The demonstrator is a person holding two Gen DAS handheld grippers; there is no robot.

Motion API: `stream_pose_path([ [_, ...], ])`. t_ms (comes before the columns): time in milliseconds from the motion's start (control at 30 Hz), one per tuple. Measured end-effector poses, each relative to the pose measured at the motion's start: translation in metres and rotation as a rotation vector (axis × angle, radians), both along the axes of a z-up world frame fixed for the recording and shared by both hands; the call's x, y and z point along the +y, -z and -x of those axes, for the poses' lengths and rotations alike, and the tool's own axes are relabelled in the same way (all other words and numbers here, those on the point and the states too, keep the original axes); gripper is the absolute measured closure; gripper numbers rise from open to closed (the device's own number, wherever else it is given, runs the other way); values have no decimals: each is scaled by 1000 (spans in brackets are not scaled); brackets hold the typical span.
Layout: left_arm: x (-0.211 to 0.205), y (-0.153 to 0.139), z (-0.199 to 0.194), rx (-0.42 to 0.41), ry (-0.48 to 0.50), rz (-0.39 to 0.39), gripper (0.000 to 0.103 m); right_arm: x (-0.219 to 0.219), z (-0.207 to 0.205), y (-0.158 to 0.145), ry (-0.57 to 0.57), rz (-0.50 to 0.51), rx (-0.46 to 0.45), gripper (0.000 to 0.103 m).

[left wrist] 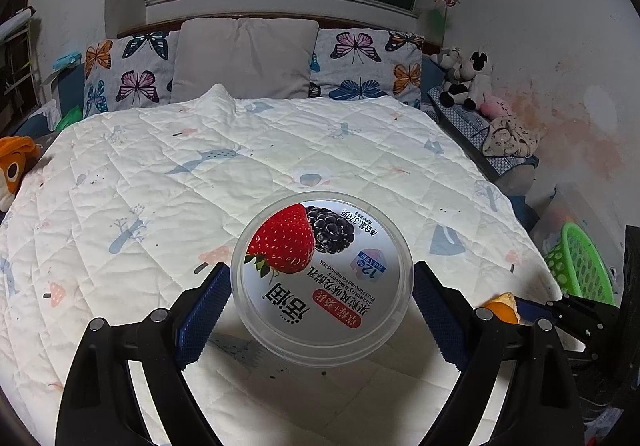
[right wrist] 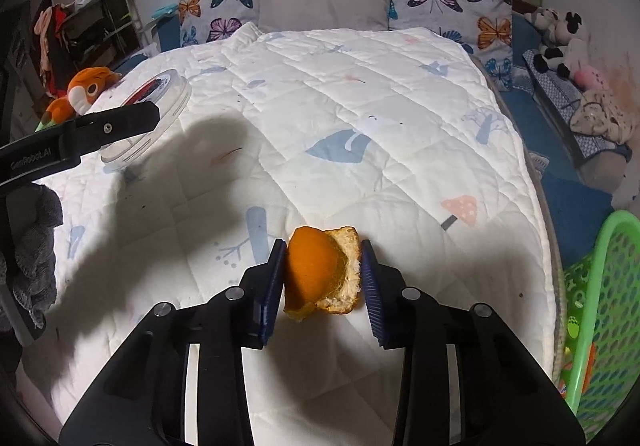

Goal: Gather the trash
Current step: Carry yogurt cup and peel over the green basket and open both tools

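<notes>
My left gripper (left wrist: 322, 282) is shut on a round clear yogurt tub (left wrist: 322, 278) with a strawberry and mulberry lid, held above the white quilt (left wrist: 160, 174). The tub also shows in the right wrist view (right wrist: 148, 118), gripped by the left gripper's black finger (right wrist: 112, 126). My right gripper (right wrist: 323, 274) is shut on a piece of orange peel (right wrist: 320, 274), held just over the quilt (right wrist: 360, 86). The peel and the right gripper also show at the right edge of the left wrist view (left wrist: 502, 306).
A green perforated plastic basket (right wrist: 600, 306) stands off the bed's right side, also in the left wrist view (left wrist: 580, 266). Butterfly pillows (left wrist: 132, 74) and a grey pillow (left wrist: 244, 58) line the headboard. An orange plush toy (right wrist: 84, 90) lies at left, stuffed toys (right wrist: 560, 34) at right.
</notes>
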State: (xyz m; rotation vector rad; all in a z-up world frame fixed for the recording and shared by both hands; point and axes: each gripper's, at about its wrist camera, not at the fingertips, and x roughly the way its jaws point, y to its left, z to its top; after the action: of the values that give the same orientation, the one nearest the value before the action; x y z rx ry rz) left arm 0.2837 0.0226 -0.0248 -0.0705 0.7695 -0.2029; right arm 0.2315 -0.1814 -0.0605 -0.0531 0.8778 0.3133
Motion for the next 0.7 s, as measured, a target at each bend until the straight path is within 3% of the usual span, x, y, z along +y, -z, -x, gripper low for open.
stream_pose_path([
  [400,-24,-20,21,-34,55,-2,16,-27,35,-25,19,-80,-39,70],
  [700,-100,-34,48,-53,211,34,16,-104,80,-51,162,-61,-108,70],
])
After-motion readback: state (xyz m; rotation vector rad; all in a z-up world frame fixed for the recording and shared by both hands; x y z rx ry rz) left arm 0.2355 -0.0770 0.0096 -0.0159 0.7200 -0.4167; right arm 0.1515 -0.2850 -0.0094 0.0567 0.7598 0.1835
